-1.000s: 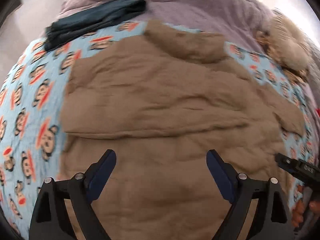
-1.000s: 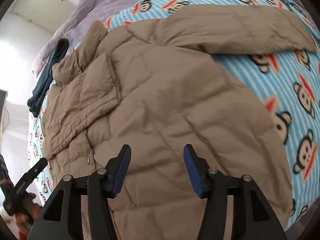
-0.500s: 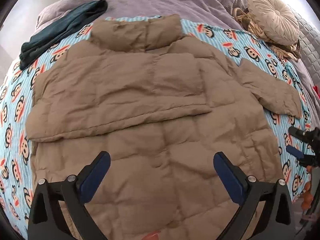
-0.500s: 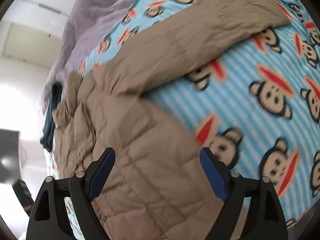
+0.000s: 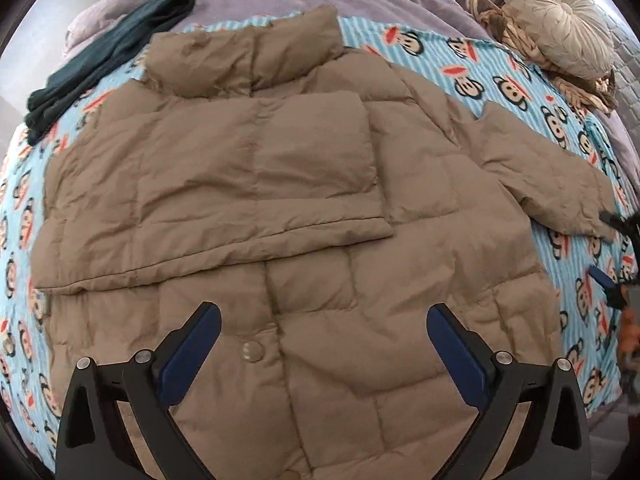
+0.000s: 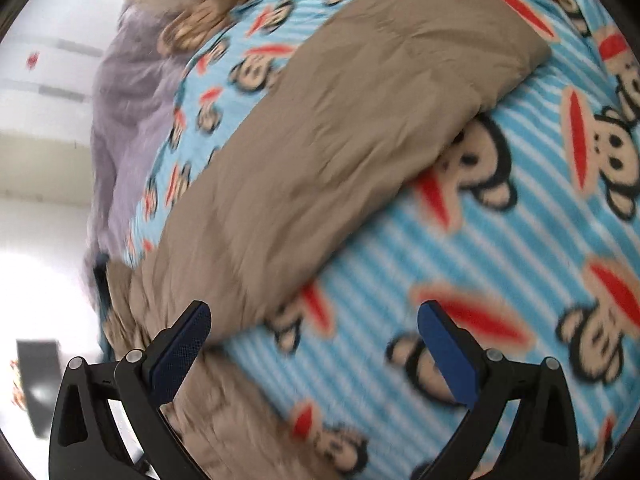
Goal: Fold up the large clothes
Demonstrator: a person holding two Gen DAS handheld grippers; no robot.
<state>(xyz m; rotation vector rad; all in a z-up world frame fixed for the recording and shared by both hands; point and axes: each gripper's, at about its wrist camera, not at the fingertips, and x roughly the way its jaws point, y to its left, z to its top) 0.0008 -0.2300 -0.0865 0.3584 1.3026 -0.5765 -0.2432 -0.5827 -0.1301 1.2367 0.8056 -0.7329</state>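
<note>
Both tongs, left tongs (image 5: 323,330) and right tongs (image 6: 313,330), are hanging wide open; right one's lining up on the outstretched sleeve (image 6: 340,120) of the puffer jacket (image 5: 280,208), probably needing a cuff grab next.

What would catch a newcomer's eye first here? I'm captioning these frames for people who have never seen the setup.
The big tan puffer jacket fills the left wrist view, lying on a blue monkey-print blanket, one sleeve folded across its chest. The other sleeve stretches out over the blanket ahead of the open right claw. The left claw is open over the jacket's hem; a dark green garment lies at far left.
</note>
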